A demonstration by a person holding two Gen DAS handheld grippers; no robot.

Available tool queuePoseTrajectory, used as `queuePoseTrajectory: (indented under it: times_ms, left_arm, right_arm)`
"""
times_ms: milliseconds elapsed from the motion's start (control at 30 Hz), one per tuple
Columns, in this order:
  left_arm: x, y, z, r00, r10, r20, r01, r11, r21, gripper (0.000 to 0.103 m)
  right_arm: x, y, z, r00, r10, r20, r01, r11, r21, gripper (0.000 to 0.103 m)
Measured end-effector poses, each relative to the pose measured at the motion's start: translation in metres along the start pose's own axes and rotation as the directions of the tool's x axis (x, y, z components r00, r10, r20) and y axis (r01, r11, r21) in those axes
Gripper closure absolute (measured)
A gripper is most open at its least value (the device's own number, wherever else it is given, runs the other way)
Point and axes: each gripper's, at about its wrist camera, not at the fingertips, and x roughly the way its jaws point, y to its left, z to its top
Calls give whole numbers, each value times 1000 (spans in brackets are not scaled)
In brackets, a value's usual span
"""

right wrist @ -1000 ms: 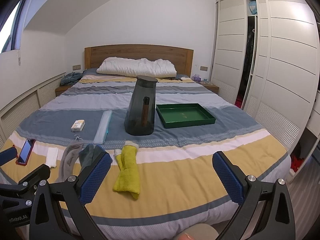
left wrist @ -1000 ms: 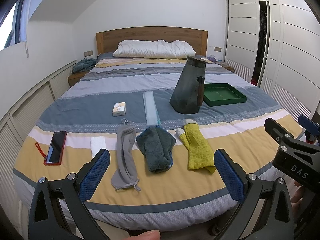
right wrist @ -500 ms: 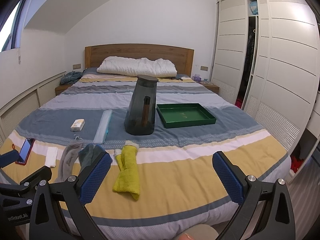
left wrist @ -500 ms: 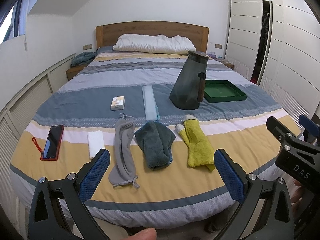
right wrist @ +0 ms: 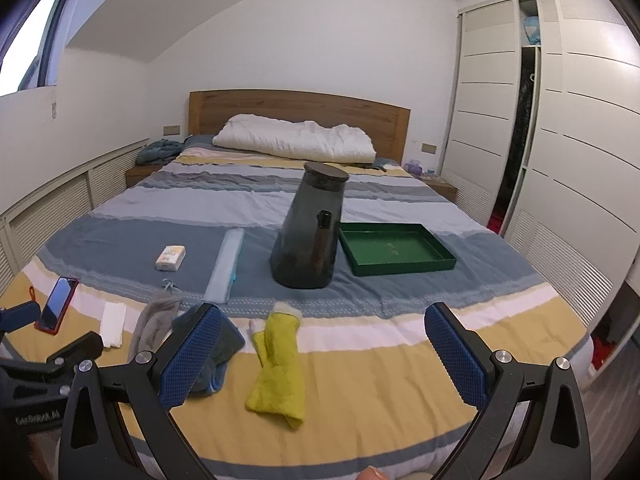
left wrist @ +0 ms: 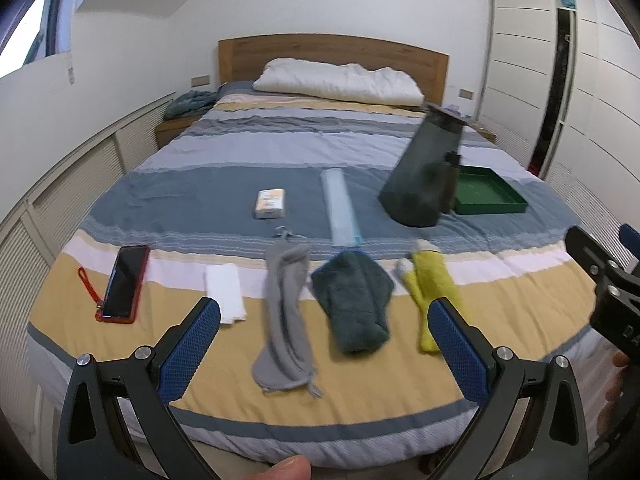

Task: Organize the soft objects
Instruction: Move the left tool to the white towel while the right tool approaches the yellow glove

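Observation:
Three soft items lie in a row on the bed's yellow stripe: a grey cloth pouch (left wrist: 285,312), a dark teal towel (left wrist: 354,300) and a yellow cloth (left wrist: 432,292). The same yellow cloth (right wrist: 278,364) sits ahead of my right gripper (right wrist: 322,354), with the teal towel (right wrist: 218,354) partly behind its left finger and the grey pouch (right wrist: 154,322) further left. My left gripper (left wrist: 324,346) hovers open just short of the grey pouch and the towel. Both grippers stand wide open and hold nothing. A green tray (right wrist: 394,248) rests on the blue stripe.
A dark grey jug (right wrist: 310,236) stands beside the tray. A red phone (left wrist: 123,282), a folded white tissue (left wrist: 226,298), a small box (left wrist: 271,203) and a pale blue case (left wrist: 340,212) lie on the bed. Wardrobes (right wrist: 560,140) line the right wall. Pillow (right wrist: 294,142) at the headboard.
The left gripper has moved forward and slightly left toward the soft items, which appear larger and blurred. The right gripper has barely moved. Nothing was grasped.

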Motion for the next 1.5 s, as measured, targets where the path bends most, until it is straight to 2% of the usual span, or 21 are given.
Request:
queuePoseTrajectory:
  times_ms: [200, 467, 633, 800, 1033, 1300, 1500]
  left_arm:
    - [22, 23, 11, 999, 43, -4, -43, 999, -10, 1]
    - [56, 52, 18, 998, 47, -46, -50, 996, -69, 1]
    - [76, 70, 16, 994, 66, -88, -74, 993, -90, 1]
    - [86, 95, 20, 990, 106, -96, -116, 988, -104, 1]
    - [112, 124, 10, 978, 163, -129, -176, 980, -92, 1]
    - [155, 137, -19, 960, 142, -241, -167, 982, -88, 1]
    - [179, 143, -26, 948, 126, -293, -156, 984, -82, 1]
  right_arm:
    - [26, 14, 10, 1000, 23, -13, -23, 999, -22, 0]
    - [66, 26, 16, 998, 44, -52, -45, 999, -29, 0]
    - [92, 30, 14, 995, 43, -94, -47, 998, -34, 0]
    - [105, 33, 13, 993, 57, -105, -62, 997, -42, 0]
    - [130, 25, -6, 986, 74, -147, -81, 996, -38, 0]
    - [158, 29, -26, 970, 67, -234, -83, 995, -58, 0]
    - [185, 39, -30, 958, 61, -282, -83, 994, -67, 0]
